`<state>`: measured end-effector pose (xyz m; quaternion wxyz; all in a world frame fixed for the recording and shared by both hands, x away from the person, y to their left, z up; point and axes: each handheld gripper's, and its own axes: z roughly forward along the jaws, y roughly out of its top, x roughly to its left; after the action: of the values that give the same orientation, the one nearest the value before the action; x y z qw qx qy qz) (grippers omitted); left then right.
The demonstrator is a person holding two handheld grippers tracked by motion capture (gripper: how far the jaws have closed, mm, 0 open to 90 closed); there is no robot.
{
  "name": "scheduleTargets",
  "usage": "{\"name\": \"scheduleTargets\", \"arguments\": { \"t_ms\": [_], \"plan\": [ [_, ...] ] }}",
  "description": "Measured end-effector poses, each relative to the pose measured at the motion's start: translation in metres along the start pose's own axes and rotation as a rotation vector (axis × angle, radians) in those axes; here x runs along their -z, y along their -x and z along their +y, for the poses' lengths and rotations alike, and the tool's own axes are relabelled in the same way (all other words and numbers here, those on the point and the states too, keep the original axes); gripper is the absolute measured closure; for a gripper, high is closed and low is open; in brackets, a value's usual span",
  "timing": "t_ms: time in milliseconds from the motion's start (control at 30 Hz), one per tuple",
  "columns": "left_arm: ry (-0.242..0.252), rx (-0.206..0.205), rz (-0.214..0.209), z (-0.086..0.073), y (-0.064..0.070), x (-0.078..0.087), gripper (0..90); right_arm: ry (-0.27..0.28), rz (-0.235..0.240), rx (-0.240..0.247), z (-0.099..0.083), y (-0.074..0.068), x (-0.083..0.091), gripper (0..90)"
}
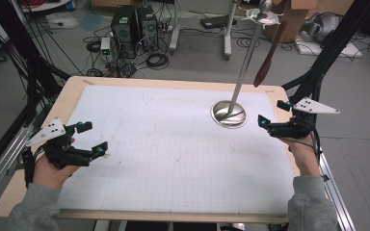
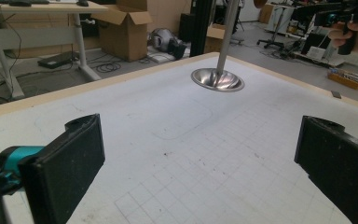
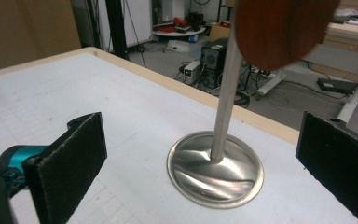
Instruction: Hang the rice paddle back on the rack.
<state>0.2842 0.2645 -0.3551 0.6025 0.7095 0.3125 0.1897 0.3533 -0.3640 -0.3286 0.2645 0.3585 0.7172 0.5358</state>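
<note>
Wooden spatula [image 1: 269, 57], hanging from metal stand [image 1: 230, 114] near far right corner of table [image 1: 72, 98], probably light, stiff, free to swing, best pinched low on blade; right gripper [image 1: 270, 111] beside stand and left gripper [image 1: 88, 139] both released, holding nothing.

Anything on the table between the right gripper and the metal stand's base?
Nothing: in the high view only bare white mat separates the right gripper from the stand's base; the wooden utensil hangs above.
</note>
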Motion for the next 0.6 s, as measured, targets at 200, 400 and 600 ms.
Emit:
{"name": "scheduleTargets", "arguments": {
  "t_ms": [200, 400, 600],
  "plan": [
    [-0.019, -0.019, 0.018, -0.001, -0.001, -0.005, 1.9, -0.002, -0.012, -0.032, -0.017, 0.001, 0.003, 0.6],
    [-0.037, -0.033, 0.015, -0.002, 0.002, -0.011, 1.9, -0.014, -0.003, -0.041, -0.029, -0.005, 0.006, 0.6],
    [-0.027, -0.018, 0.0, -0.002, 0.002, -0.012, 1.9, -0.02, 0.024, -0.04, -0.039, -0.018, 0.006, 0.6]
  ]
}}
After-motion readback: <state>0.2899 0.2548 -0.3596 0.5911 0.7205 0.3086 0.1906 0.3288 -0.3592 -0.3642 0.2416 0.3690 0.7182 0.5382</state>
